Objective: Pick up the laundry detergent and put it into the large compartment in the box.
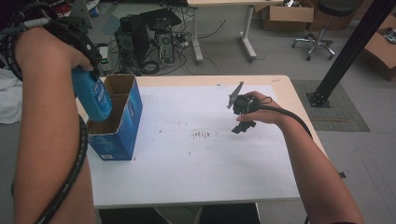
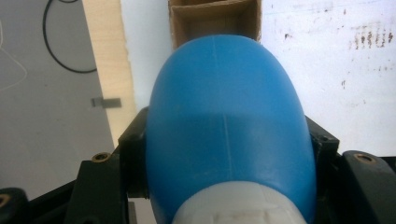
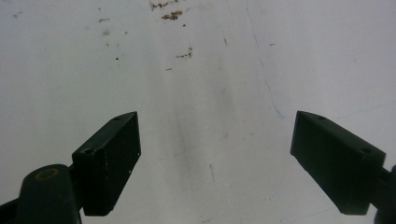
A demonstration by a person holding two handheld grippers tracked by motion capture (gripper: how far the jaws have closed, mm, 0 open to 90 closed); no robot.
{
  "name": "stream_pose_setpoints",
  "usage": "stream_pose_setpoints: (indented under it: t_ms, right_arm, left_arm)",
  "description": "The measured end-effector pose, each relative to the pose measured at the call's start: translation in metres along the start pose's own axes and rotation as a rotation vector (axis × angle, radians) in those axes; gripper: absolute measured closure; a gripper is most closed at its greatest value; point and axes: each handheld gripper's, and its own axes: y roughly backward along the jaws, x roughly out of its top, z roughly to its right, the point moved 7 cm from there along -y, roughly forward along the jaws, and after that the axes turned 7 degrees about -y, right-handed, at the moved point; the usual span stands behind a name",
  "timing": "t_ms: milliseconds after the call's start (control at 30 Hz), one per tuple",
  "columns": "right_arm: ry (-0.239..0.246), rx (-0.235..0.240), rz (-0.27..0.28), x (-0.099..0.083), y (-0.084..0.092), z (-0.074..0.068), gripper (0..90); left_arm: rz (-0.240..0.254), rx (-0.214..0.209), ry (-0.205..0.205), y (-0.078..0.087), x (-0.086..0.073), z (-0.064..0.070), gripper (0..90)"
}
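pinching the smooth blue plastic bottle (image 1: pixel 91 94) in my left claw (image 2: pixel 224 154), its long axis tilted base-down, seemingly right above the open blue cardboard box (image 1: pixel 122 122).

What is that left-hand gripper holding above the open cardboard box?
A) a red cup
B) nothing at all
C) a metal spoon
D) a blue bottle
D: the left gripper has its jaws clamped on either side of a blue bottle, which hangs over the open top of the blue cardboard box.
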Motion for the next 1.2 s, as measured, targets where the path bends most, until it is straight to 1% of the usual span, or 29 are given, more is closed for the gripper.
stream_pose_setpoints:
  t_ms: [67, 167, 200, 233, 267, 300, 400, 533, 667, 833, 867, 900, 967, 1000, 1100, 1200]
  right_arm:
    - [0.001, -0.001, 0.0, 0.0, 0.001, 0.0, 16.1]
    - [-0.001, -0.002, -0.001, 0.0, 0.001, 0.0, 16.1]
    - [-0.001, -0.002, -0.001, 0.0, 0.001, 0.0, 16.1]
    - [-0.001, -0.002, 0.0, 0.0, 0.001, 0.0, 16.1]
    - [0.0, -0.001, -0.001, -0.001, 0.001, 0.0, 16.1]
    - [-0.001, 0.0, -0.001, -0.001, 0.001, 0.0, 16.1]
    - [-0.001, 0.0, 0.001, -0.001, 0.001, 0.0, 16.1]
    - [-0.002, 0.001, -0.003, -0.001, 0.001, 0.0, 16.1]
    - [-0.002, 0.005, -0.006, -0.002, 0.0, 0.0, 16.1]
    - [-0.004, 0.006, -0.005, -0.002, 0.002, 0.001, 16.1]
    - [-0.004, 0.006, -0.005, -0.002, 0.002, 0.001, 16.1]
    - [-0.002, 0.006, -0.005, -0.003, 0.002, 0.001, 16.1]
    - [-0.004, 0.005, -0.005, -0.003, 0.003, 0.001, 16.1]
    - [-0.004, 0.004, -0.005, -0.003, 0.004, 0.001, 16.1]
    - [-0.006, 0.002, -0.005, -0.003, 0.005, 0.001, 16.1]
    - [-0.005, -0.001, -0.006, -0.004, 0.006, 0.0, 16.1]
  left_arm:
    - [-0.003, -0.003, -0.014, -0.007, 0.001, 0.0, 37.6]
    - [-0.007, -0.009, -0.024, -0.019, 0.002, 0.002, 37.6]
    - [-0.007, -0.009, -0.024, -0.019, 0.002, 0.002, 37.6]
    - [-0.01, -0.008, -0.028, -0.026, 0.004, 0.002, 37.6]
    - [-0.01, -0.008, -0.028, -0.026, 0.004, 0.002, 37.6]
    - [-0.011, -0.008, -0.03, -0.033, 0.005, 0.002, 37.6]
    - [-0.014, -0.007, -0.035, -0.042, 0.005, 0.002, 37.6]
    - [-0.02, 0.004, -0.052, -0.051, 0.006, 0.001, 37.7]
    - [-0.018, 0.014, -0.059, -0.059, 0.008, -0.001, 37.7]
    - [-0.011, 0.006, -0.059, -0.071, 0.011, -0.002, 37.7]
    - [-0.011, 0.006, -0.059, -0.071, 0.011, -0.002, 37.7]
    - [-0.012, 0.003, -0.058, -0.077, 0.012, -0.002, 37.7]
    - [-0.012, -0.001, -0.056, -0.081, 0.012, -0.001, 37.7]
    - [-0.013, 0.001, -0.064, -0.083, 0.013, -0.002, 37.7]
    - [-0.016, 0.001, -0.063, -0.09, 0.013, -0.002, 37.7]
    - [-0.02, -0.003, -0.071, -0.096, 0.013, -0.001, 37.7]
